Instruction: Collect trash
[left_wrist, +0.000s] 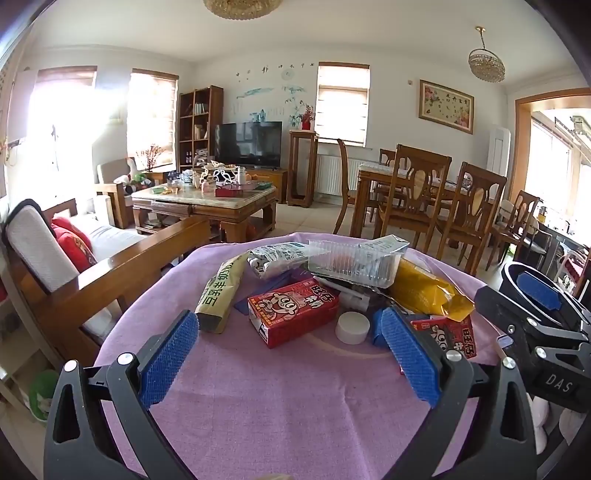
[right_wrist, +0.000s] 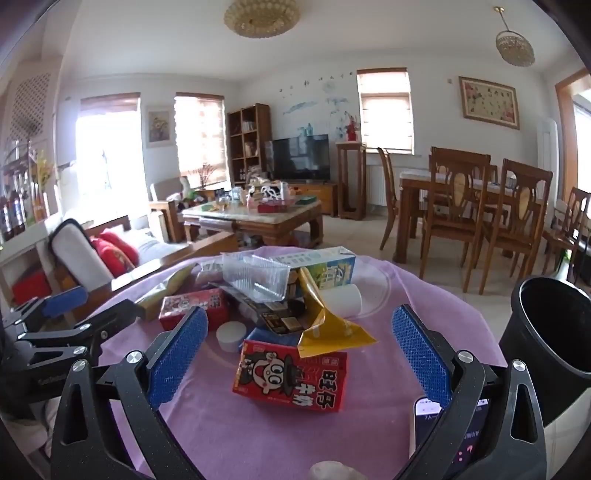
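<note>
**Two spread grippers low over the trash pile on the purple cloth**

Nearest the lens, the left gripper (left_wrist: 291, 354) hovers low over the purple tablecloth (left_wrist: 295, 417), level and pointing forward, its blue pads (left_wrist: 168, 356) wide apart and holding nothing. A red milk carton (left_wrist: 293, 312) lies flat just ahead, between the pad tips. Left of that carton rests an olive-green packet (left_wrist: 219, 295); behind it sit a crumpled white bag (left_wrist: 277, 258) and a clear plastic tray (left_wrist: 354, 264); to its right are a white cap (left_wrist: 352, 327) and a yellow wrapper (left_wrist: 428, 291).

The right gripper (right_wrist: 299, 358) hangs right of the pile, fingers likewise spread and empty, framing a second red carton (right_wrist: 291, 380). A phone (right_wrist: 428, 428) lies under its right finger.

Bare cloth runs from the carton to the near table edge. Beyond the right edge stands a black bin (right_wrist: 546, 350), mouth open.
</note>
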